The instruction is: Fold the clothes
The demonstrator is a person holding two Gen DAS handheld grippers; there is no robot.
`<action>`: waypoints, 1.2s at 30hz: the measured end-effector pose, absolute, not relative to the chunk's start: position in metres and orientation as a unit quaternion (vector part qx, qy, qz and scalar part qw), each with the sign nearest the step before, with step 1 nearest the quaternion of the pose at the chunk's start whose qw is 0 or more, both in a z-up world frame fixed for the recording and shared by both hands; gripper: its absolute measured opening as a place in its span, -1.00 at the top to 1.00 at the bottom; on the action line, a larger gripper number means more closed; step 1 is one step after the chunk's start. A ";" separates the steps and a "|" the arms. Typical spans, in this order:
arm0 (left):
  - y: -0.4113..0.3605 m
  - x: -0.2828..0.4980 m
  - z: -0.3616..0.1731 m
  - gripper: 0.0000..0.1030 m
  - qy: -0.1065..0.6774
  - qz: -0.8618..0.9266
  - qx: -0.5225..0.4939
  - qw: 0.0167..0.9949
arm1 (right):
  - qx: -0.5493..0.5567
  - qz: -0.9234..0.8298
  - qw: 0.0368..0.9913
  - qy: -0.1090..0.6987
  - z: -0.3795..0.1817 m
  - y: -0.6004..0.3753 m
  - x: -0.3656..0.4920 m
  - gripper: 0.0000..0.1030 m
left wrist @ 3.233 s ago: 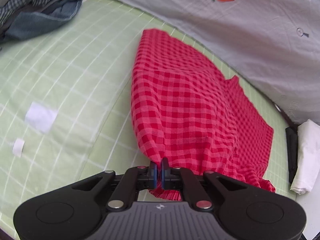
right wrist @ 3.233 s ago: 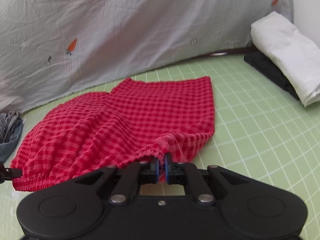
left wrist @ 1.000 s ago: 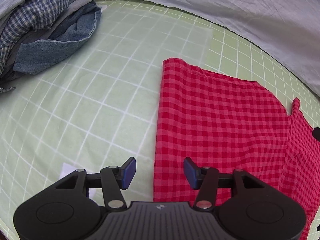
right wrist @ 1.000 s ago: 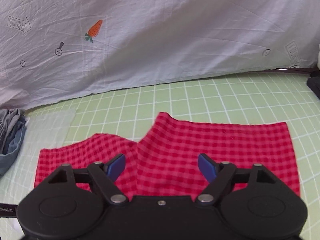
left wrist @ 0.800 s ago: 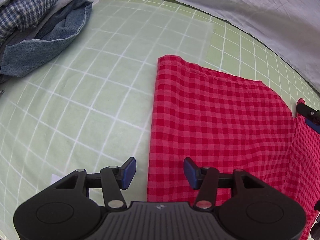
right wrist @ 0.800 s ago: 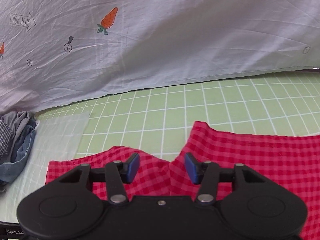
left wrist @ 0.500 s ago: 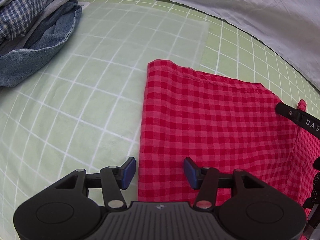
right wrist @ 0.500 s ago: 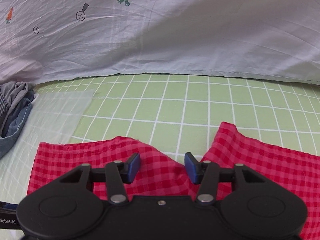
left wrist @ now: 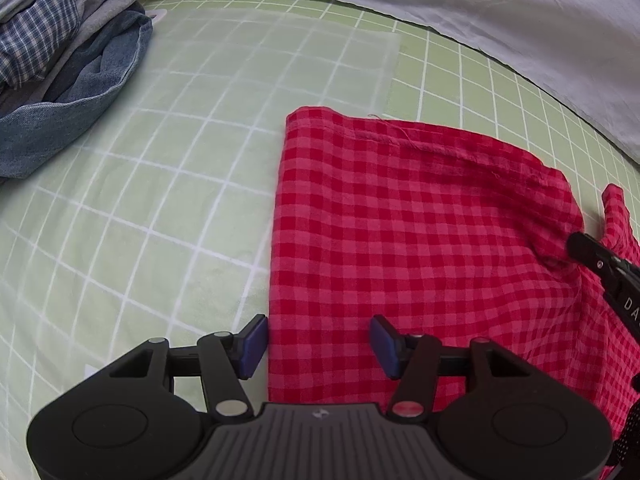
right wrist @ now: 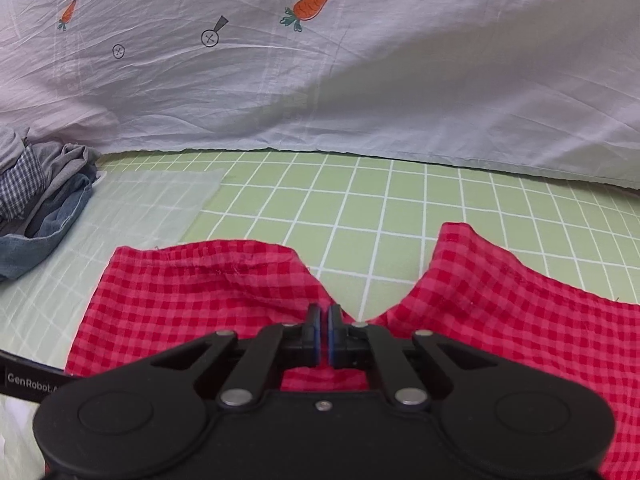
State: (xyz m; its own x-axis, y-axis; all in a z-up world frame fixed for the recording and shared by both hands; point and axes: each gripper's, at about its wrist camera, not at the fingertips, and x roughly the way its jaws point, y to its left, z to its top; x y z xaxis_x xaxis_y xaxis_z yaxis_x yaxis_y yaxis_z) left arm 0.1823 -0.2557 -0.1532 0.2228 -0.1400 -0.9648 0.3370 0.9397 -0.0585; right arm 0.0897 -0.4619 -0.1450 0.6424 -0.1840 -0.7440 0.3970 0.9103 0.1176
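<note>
Red checked shorts lie flat on the green grid mat, both legs pointing to the far side. My left gripper hovers over the shorts' left edge with its jaws opening: the left pad is off the cloth, the right pad above it, and neither presses. In the right wrist view the shorts show a notch between the two legs. My right gripper is shut on the fabric at that notch, which bunches toward its tips. Its tip also shows as the right gripper at the right edge, pulling the cloth into a pucker.
A pile of denim and plaid clothes sits at the far left, also seen as the pile. A grey sheet with carrot prints hangs along the back. A translucent sheet lies on the mat beyond the shorts.
My right gripper went from wide open to shut, moving forward and down onto the notch between the legs. The left gripper shifted slightly, so the shorts' left edge now lies between its fingers.
</note>
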 end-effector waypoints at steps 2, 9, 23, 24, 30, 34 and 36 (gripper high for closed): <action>-0.257 0.181 -0.153 -0.16 0.603 -0.155 0.084 0.778 | 0.147 -0.151 0.892 0.400 -0.150 -0.459 0.085 0.89; -0.258 0.180 -0.153 -0.20 0.602 -0.158 0.084 0.778 | 0.195 -0.146 0.882 0.403 -0.157 -0.467 0.076 0.73; -0.259 0.180 -0.154 -0.30 0.603 -0.162 0.082 0.777 | 0.211 -0.202 0.884 0.366 -0.144 -0.529 0.121 0.46; -0.259 0.179 -0.154 -0.30 0.603 -0.161 0.082 0.777 | 0.202 -0.203 0.880 0.379 -0.150 -0.532 0.128 0.47; -0.259 0.179 -0.154 -0.30 0.603 -0.162 0.082 0.777 | 0.192 -0.184 0.871 0.413 -0.168 -0.521 0.130 0.52; -0.259 0.179 -0.154 -0.32 0.603 -0.162 0.085 0.777 | 0.188 -0.175 0.875 0.411 -0.164 -0.505 0.118 0.51; -0.259 0.178 -0.154 -0.33 0.603 -0.163 0.084 0.777 | 0.190 -0.172 0.876 0.409 -0.161 -0.498 0.112 0.51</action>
State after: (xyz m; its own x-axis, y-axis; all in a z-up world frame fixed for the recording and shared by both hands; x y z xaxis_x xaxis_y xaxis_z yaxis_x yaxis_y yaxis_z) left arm 0.1785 -0.2589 -0.1535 0.2201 -0.1512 -0.9637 0.3537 0.9331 -0.0657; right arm 0.1123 -0.4981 -0.1615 0.6070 -0.1455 -0.7812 0.4568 0.8683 0.1932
